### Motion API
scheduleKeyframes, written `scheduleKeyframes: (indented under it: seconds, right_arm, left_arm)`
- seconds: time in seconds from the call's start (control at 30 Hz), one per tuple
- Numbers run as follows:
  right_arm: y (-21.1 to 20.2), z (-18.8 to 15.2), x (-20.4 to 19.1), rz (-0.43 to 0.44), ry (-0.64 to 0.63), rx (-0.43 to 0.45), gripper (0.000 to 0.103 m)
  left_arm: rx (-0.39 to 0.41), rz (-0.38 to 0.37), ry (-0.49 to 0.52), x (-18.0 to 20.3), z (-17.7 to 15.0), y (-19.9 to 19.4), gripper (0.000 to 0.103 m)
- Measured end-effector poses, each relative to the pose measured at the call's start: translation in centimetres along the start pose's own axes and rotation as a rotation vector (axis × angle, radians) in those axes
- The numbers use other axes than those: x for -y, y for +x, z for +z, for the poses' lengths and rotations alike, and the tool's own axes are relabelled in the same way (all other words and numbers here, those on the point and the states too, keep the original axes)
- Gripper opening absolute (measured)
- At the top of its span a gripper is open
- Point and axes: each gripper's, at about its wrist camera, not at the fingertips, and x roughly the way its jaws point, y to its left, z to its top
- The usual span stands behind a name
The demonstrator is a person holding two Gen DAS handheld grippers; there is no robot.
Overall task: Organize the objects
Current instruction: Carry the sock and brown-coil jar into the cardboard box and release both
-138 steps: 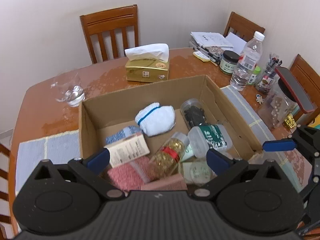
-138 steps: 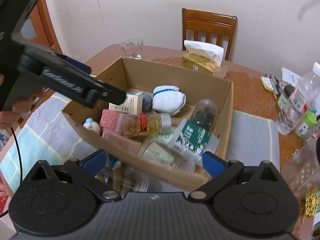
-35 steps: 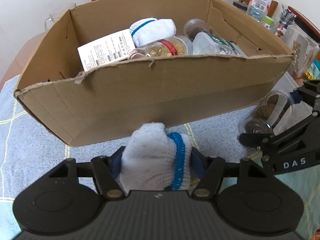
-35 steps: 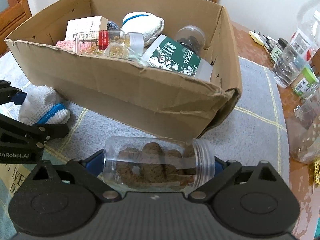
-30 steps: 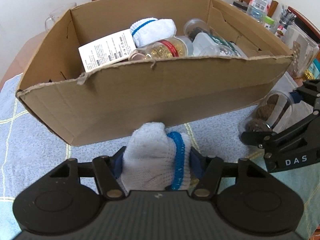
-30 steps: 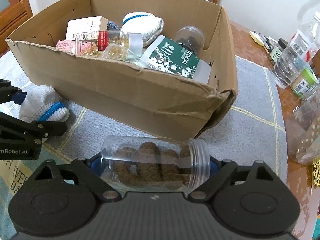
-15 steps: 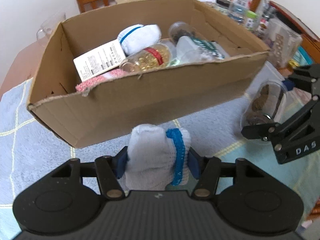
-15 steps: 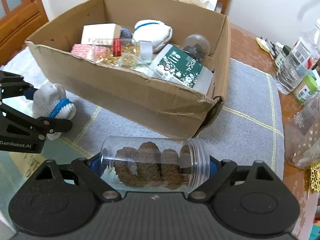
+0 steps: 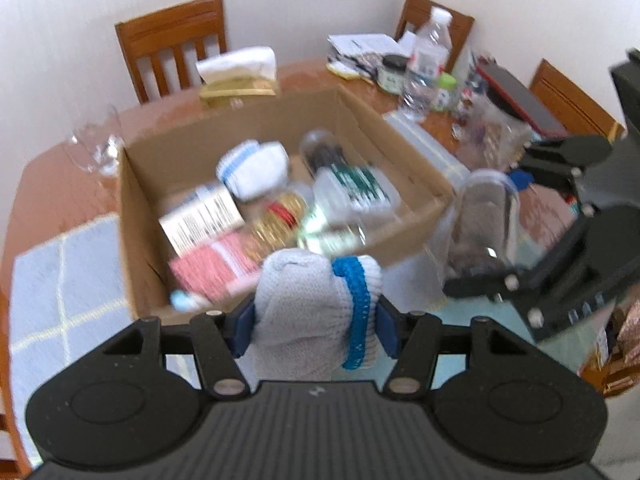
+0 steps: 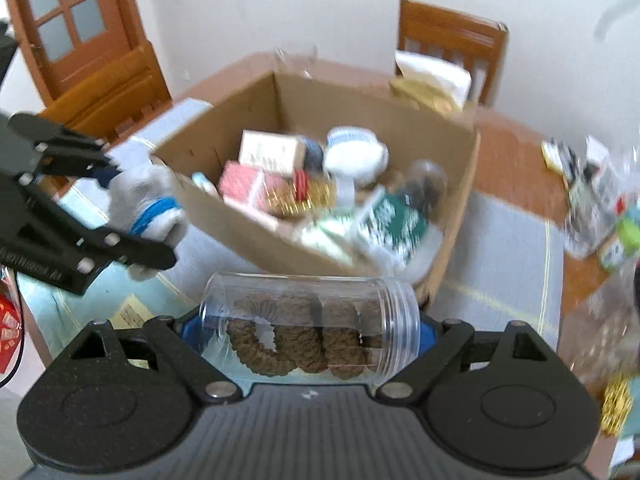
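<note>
We've got the left gripper (image 9: 316,322) clamped narrow on a rolled white glove with a blue cuff (image 9: 316,312), pads squeezing it from both sides, and we'd say that soft bundle gives under the squeeze. Over in the right gripper (image 10: 310,330) we hold a clear jar of brown coils (image 10: 310,322) crosswise, jaws set wide because they bear on its two ends. Both loads hang in the air just short of the cardboard box (image 9: 404,140), the glove over the near wall, the jar off the near right corner.

Our guess: both are bound for that box, and lifting them clears its rim. Inside it's crowded already: another white glove (image 9: 254,170), a printed carton (image 9: 202,220), a pink pack (image 9: 212,268), a gold-filled bottle (image 9: 280,216), a green-labelled tub (image 9: 356,188). Free floor looks scarce, so the jar may have to lie on top. Beyond stand a tissue box (image 9: 238,78), a water bottle (image 9: 426,64) and a glass (image 9: 98,144), all well clear.
</note>
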Motion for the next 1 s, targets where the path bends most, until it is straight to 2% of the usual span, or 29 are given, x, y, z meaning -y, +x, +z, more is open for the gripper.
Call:
scheduleKeyframes:
  seconds: [0.23,0.4,0.57,0.7,0.8,0.9,1.0]
  right_arm:
    - [-0.4,3.8,-1.0,0.029,-0.042,0.069,0.095]
    - [0.3,5.3,-1.2,0.057,-0.01,0.074,0.095]
    - [0.9,6.2,-1.3,0.061,0.032,0.077,0.095]
    - [1.6,6.9,-1.7,0.036,0.043,0.065,0.095]
    - [2.1,7.1,-1.9,0.02,0.041,0.056,0.095]
    - [2.7,7.5,-2.0,0.005,0.037,0.043,0.095]
    - [3.5,8.2,-2.4,-0.015,0.028,0.038,0.095]
  left_arm:
    - [0.063,0.041,-0.019,-3.9,5.2,0.6,0.059]
    - [0.051,0.084,-0.023,-6.7,8.6,4.1,0.059]
    - [0.031,0.146,-0.028,-8.9,10.2,7.6,0.061]
    - [0.045,0.189,-0.031,-9.8,10.6,8.6,0.084]
    - [0.059,0.178,-0.04,-10.2,10.5,8.0,0.086]
    - [0.053,0.15,-0.048,-10.6,10.4,7.1,0.096]
    - [0.038,0.141,-0.047,-10.8,10.2,5.9,0.097]
